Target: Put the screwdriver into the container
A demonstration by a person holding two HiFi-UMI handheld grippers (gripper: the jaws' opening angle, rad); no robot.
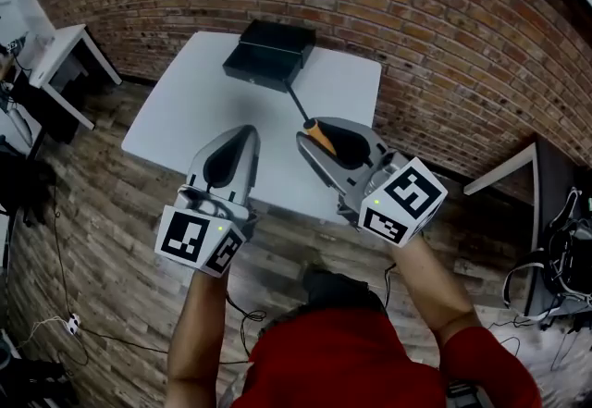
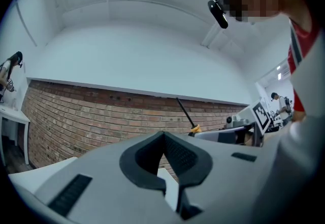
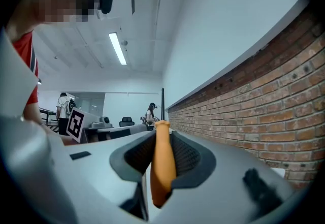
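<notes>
A: How far along is the task?

B: The pick-up looks done. The right gripper (image 3: 161,135) has its jaws clamped on the orange handle of the screwdriver (image 3: 162,162), which stands between the two pads with its dark shaft running out past the jaw tips.

A: And the container?

B: In the head view the black container (image 1: 268,55) sits on the far part of the white table (image 1: 185,110), straight ahead of the right gripper's (image 1: 322,129) jaws. The screwdriver's (image 1: 298,105) shaft points toward it, and the tip ends close to the container's near edge. Whether the tip is over the rim or short of it, the pictures do not settle, nor does the height above the table.

A: So nothing is inside yet?

B: The screwdriver is not. It is in the grip, in the air, outside the container. What is left, by the look of it, is carrying it forward over the opening, lowering it in and letting go.

A: What about the other gripper?

B: The left gripper (image 2: 163,135) has its jaws together with nothing between them. In the head view the left gripper (image 1: 246,132) hangs beside the right one, over the table's near edge, and takes no part.
</notes>
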